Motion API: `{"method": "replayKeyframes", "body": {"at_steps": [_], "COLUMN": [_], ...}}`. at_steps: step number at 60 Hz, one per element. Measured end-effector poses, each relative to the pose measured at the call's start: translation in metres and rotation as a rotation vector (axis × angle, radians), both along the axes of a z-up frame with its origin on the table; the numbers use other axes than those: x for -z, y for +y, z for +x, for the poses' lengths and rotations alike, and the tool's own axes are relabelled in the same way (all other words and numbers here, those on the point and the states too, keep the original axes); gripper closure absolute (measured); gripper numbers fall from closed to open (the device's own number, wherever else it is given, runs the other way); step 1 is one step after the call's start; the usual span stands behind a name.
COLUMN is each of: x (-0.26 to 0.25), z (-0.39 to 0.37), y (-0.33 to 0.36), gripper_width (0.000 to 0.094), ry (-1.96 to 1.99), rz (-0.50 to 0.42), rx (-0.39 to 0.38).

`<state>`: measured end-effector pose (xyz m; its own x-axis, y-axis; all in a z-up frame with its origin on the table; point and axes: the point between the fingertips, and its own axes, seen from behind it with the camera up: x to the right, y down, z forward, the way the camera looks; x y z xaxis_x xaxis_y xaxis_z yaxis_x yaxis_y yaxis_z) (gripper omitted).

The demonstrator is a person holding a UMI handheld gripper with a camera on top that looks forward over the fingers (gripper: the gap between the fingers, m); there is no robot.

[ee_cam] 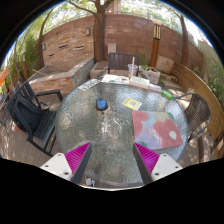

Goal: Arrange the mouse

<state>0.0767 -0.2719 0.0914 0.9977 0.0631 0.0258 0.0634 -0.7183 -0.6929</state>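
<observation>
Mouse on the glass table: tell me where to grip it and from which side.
Grip the mouse across its two sides, coming down from above: it lies low on the glass table, beyond the open gripper. Its heading is too small to tell.

My jaws hang over the near edge of the round worktop (85,135), parted, with nothing between them. On the worktop, ahead and to my right, lies a mat (157,128). Beyond it, nearer the middle, lies a small flat item (132,103), and left of that sits a small object (101,103). A chair (30,110) stands left of the worktop. Behind the worktop rises a tree trunk (99,38), with a wall (70,42) behind it.
</observation>
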Motion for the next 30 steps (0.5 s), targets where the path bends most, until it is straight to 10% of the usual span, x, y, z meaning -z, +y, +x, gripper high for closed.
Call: {"method": "replayKeyframes", "body": {"at_steps": [22,30], "x": [0.084,0.107], "z": [-0.067,-0.069], "y": [0.253,0.283], "gripper_width": [0.0101,0.0256], "ry": [0.018,0.006], "rz": [0.067,0.022], "rx": [-0.004,-0.017]}}
